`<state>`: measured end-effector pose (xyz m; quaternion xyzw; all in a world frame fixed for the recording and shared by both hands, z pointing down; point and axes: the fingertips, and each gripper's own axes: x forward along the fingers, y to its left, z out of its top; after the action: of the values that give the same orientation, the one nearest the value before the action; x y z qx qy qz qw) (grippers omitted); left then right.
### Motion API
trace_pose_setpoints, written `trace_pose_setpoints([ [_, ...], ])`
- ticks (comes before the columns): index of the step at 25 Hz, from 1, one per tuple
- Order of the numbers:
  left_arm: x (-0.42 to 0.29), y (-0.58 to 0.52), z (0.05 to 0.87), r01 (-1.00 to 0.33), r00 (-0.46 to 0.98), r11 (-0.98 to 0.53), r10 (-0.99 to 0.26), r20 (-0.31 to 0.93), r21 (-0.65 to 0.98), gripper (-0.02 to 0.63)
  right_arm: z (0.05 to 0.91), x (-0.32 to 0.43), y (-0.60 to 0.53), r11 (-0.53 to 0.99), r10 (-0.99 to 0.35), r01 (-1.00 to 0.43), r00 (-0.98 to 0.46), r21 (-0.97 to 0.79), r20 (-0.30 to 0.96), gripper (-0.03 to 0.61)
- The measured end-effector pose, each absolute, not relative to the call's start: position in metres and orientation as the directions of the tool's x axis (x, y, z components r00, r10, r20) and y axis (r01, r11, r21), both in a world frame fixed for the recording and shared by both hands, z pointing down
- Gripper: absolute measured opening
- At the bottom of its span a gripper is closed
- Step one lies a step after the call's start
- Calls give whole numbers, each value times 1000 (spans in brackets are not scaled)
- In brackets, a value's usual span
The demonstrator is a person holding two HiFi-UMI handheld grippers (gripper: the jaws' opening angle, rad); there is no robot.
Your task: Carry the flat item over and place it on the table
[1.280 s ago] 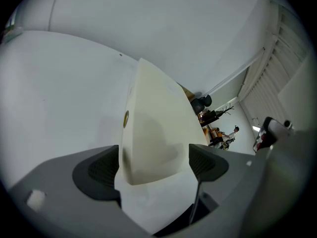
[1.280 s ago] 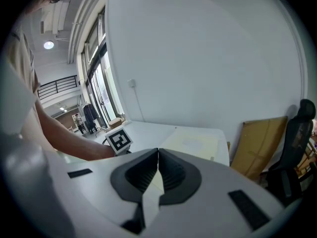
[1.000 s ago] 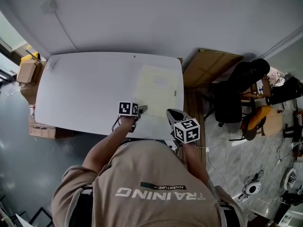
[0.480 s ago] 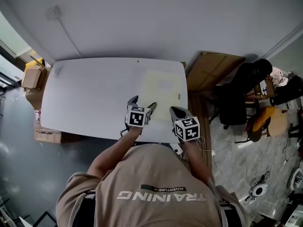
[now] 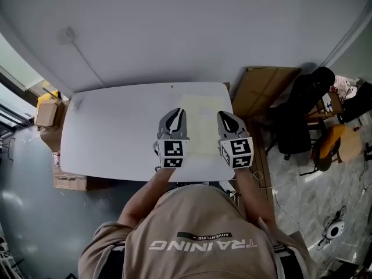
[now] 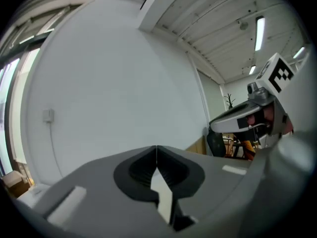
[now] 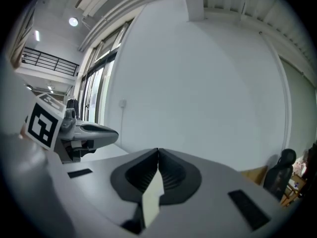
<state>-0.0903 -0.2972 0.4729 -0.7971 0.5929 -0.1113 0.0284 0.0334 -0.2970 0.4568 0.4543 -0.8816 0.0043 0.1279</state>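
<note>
The flat item, a pale yellowish sheet (image 5: 203, 130), lies on the white table (image 5: 116, 127) near its right end. My two grippers hover above the table's near edge with the sheet between them. The left gripper (image 5: 176, 113) is over the sheet's left edge; its jaws are closing and their tips meet with nothing between them (image 6: 157, 148). Off the sheet's right side, the right gripper (image 5: 224, 115) is shut and empty too (image 7: 158, 150). Both point at the bare wall. Each gripper view shows the other gripper alongside: the right gripper (image 6: 237, 123), the left gripper (image 7: 94, 131).
A brown board (image 5: 264, 89) leans by the table's right end, with a black chair (image 5: 296, 121) beyond it. Cardboard boxes (image 5: 46, 112) stand at the table's left end and one (image 5: 72, 182) below its near left corner. A wall socket (image 5: 65, 35) hangs a cable.
Both grippers have moved up and forward over the table, level with each other. The left gripper's jaws, wide apart half a second ago, have come together.
</note>
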Motion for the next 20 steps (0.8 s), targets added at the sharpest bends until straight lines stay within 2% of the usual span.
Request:
trace_pose_setpoints([
  [1, -91, -294, 457, -936, 278, -290, -957, 89, -200, 6, 449, 32, -298, 588, -802, -801, -560, 114, 209, 6],
  [3, -93, -290, 430, -933, 282, -276, -959, 9, -233, 5, 436, 29, -299, 596, -799, -793, -572, 126, 183, 8],
  [6, -98, -293, 405, -936, 259, -243, -965, -32, -255, 6, 421, 27, -303, 599, -799, -792, -582, 118, 151, 8],
  [15, -111, -306, 382, -965, 210, -196, -976, -63, -172, 6, 371, 22, -312, 545, -832, -832, -552, 104, -50, 8],
  [20, -102, -306, 375, -969, 205, -194, -977, -57, -151, 6, 361, 17, -315, 547, -831, -833, -552, 79, -69, 8],
])
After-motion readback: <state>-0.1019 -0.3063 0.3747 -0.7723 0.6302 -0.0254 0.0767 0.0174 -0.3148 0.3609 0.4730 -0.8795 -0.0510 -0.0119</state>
